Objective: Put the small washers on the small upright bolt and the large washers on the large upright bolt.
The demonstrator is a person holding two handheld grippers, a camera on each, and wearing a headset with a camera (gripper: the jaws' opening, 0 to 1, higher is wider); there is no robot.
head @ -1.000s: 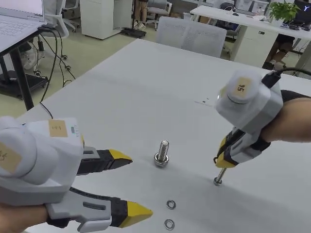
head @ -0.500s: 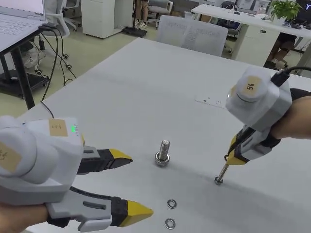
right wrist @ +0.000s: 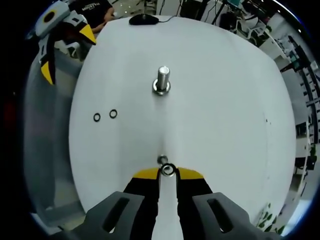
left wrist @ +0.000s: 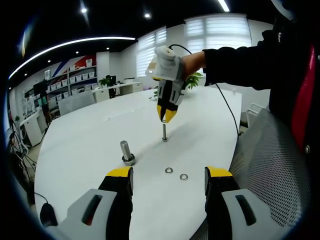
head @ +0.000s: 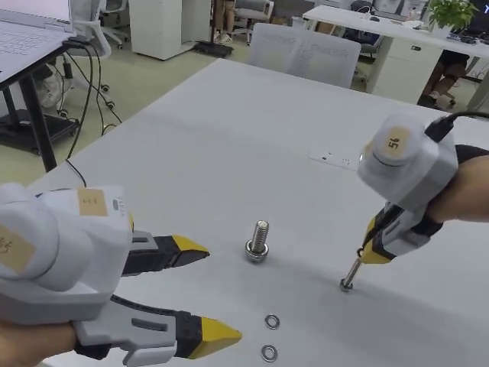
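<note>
The large upright bolt (head: 258, 238) stands mid-table on a wide base. To its right is the small bolt (head: 350, 274), leaning slightly in the head view. My right gripper (head: 373, 254) is at the small bolt's top, shut on a small washer (right wrist: 168, 170) held over the bolt (right wrist: 162, 160). Two small washers (head: 271, 321) (head: 267, 352) lie flat near the table's front edge. My left gripper (head: 205, 290) stands open at the front left with nothing between its jaws. The left gripper view shows the large bolt (left wrist: 126, 151), the small bolt (left wrist: 164, 132), the right gripper (left wrist: 166, 114) and both washers (left wrist: 169, 170) (left wrist: 184, 176).
The white table (head: 229, 145) stretches far back, with a socket plate (head: 336, 159) set into it. A grey chair (head: 304, 53) stands at the far edge. A laptop stand with cables (head: 46, 46) is off to the left.
My right gripper has shifted a little to the right and up along the small bolt. The left gripper, the large bolt and the loose washers stay put.
</note>
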